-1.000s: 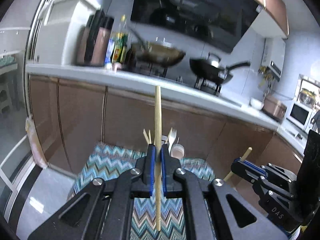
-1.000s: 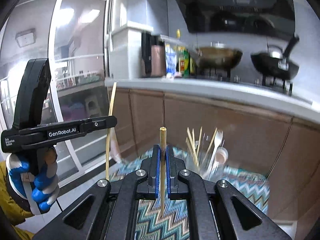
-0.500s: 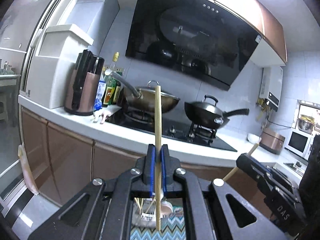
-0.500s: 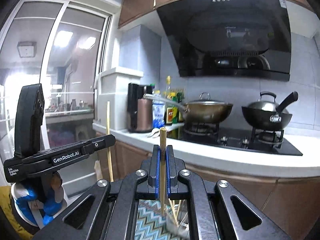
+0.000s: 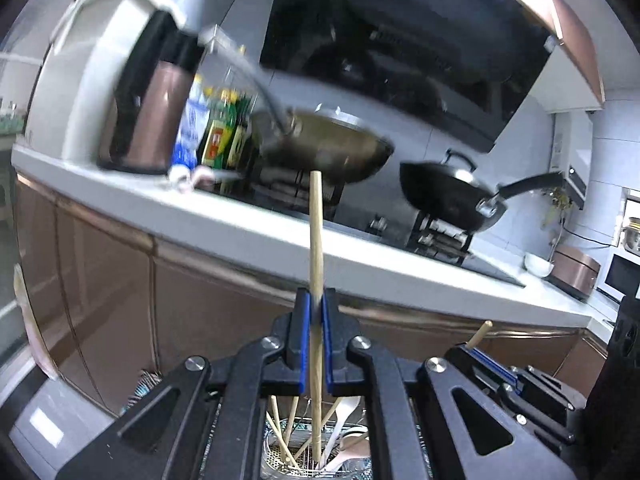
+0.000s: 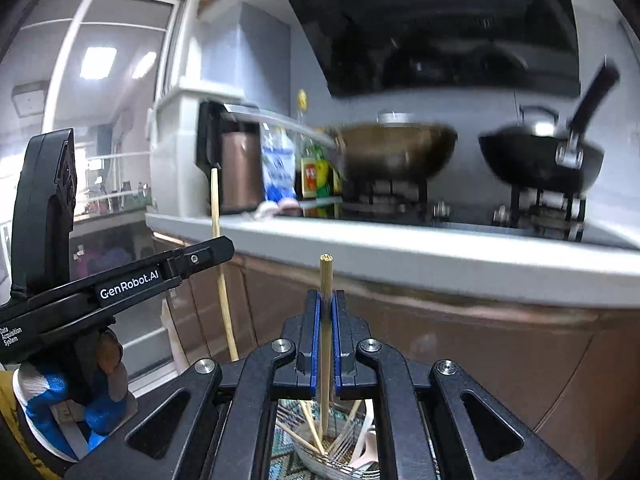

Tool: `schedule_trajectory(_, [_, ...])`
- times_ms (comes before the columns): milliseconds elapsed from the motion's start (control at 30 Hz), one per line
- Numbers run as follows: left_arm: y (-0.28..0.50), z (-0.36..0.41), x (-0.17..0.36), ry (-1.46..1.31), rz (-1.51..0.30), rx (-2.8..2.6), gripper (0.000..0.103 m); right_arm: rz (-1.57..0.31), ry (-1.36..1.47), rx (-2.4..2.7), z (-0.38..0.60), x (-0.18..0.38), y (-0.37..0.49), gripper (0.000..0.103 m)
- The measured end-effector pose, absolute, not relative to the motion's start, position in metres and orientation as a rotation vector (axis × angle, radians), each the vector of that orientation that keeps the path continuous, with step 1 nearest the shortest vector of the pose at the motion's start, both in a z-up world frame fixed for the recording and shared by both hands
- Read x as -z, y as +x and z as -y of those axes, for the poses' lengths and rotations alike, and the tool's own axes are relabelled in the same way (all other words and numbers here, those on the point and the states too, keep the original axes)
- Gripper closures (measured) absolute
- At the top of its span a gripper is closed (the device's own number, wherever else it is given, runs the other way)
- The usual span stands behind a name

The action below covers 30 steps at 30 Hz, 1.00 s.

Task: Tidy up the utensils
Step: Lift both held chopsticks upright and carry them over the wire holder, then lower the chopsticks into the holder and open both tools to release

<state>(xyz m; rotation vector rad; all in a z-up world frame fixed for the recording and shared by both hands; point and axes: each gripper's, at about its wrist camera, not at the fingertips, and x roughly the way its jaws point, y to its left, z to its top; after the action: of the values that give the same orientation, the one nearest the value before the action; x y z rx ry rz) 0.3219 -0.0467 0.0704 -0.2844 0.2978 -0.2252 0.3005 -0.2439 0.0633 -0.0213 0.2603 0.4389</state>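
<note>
Item 1, your left hand-held gripper (image 5: 316,344): clenched on a chopstick (image 5: 316,248). Long axis upright, 12 to 6 o'clock; lower tip hangs over the basket (image 5: 280,456) at 6 o'clock, just above or among the sticks already in it. Which, you cannot tell.

Item 2, your right hand-held gripper (image 6: 327,340): clenched on a second chopstick (image 6: 327,276), also upright, grasped nearer its top. Its lower end points into the same basket (image 6: 316,460) at 6 o'clock.

Item 3, basket: wire, holding several chopsticks, a white spoon (image 5: 340,428) and a fork; stands on a zigzag cloth.

Judgement: both sticks sit over the target with axes vertical, so a straight drop suits each. Neither hand looks clearly nearer.

Item 4, far: bench (image 5: 224,224) with two woks, bottles and a brown jug at 12 o'clock.
</note>
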Motion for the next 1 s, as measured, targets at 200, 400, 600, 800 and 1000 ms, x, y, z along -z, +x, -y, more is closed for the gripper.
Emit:
schedule_trajectory(200, [0.362,0.057,-0.027,-0.287,-0.354,0.2,0.098,-0.317,0.015,-0.449,0.252,-0.023,0.339,0.098])
schedule_trajectory(400, [0.379,0.067,-0.002,-0.269,-0.376,0.194,0.098,-0.351,0.028,-0.47,0.252,0.001,0.357,0.098])
schedule_trajectory(600, [0.386,0.073,0.016,-0.264,-0.388,0.182,0.098,-0.382,0.009,-0.477,0.246,0.016,0.362,0.098])
schedule_trajectory(800, [0.393,0.075,0.026,-0.27,-0.391,0.152,0.098,-0.402,0.004,-0.475,0.245,0.026,0.364,0.098])
schedule_trajectory(1000, [0.396,0.077,0.033,-0.284,-0.392,0.148,0.098,-0.414,0.005,-0.473,0.245,0.03,0.364,0.098])
